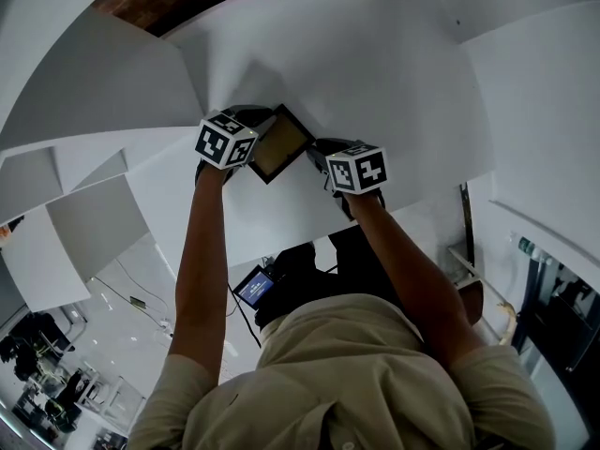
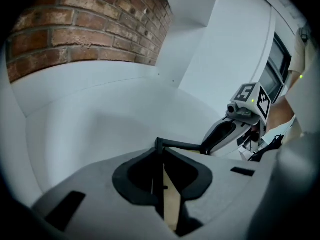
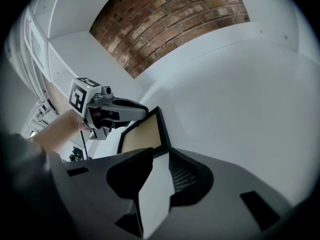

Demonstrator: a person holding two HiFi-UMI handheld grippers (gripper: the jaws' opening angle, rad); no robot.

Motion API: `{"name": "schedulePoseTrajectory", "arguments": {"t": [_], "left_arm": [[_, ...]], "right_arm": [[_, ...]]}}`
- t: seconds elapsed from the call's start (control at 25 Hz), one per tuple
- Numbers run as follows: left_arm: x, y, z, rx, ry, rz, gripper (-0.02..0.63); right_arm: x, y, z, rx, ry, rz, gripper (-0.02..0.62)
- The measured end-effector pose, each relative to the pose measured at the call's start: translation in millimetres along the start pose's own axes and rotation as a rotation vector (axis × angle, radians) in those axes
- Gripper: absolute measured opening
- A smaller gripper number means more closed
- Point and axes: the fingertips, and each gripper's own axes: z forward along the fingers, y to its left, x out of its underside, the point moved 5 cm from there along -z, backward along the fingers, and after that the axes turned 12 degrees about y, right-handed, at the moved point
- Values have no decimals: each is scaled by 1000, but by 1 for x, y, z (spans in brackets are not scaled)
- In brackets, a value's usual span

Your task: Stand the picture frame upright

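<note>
- Two grippers close in on one picture frame (image 1: 279,144), one at each side of it, over a white surface (image 1: 394,73).
- The left gripper (image 2: 162,156) pinches the frame. In its own view the frame sits edge-on between the jaws, and a black rim and a tan strip fill the narrow gap.
- From that grip the frame's black rim runs ahead and to the right, toward the tip of the right gripper (image 3: 160,159).
- The right gripper's jaws are spread, with bare white surface showing between them and nothing clamped.
- A corner of the frame lies just ahead of the right jaws' tips, at the mouth of the gap; contact with a pad cannot be told.
- The frame's tan face is tilted toward the right gripper.
- Whether the frame rests on the surface or hangs clear of it cannot be told.
- A brick wall (image 3: 170,14) rises well beyond both tips.
</note>
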Motion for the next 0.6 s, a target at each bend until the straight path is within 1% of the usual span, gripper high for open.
{"name": "schedulePoseTrajectory", "arguments": {"t": [0.12, 0.28, 0.4, 0.6], "left_arm": [[2, 3, 0, 30, -24, -57, 31], [7, 4, 0, 85, -50, -111, 31], [10, 3, -4, 111, -80, -133, 31], [18, -1, -10, 114, -105, -135, 31]], "right_arm": [[-3, -3, 1, -12, -13, 28, 97], [-6, -4, -2, -11, -35, 28, 97], [-10, -4, -5, -6, -61, 24, 100], [-24, -1, -15, 36, -133, -23, 100]]}}
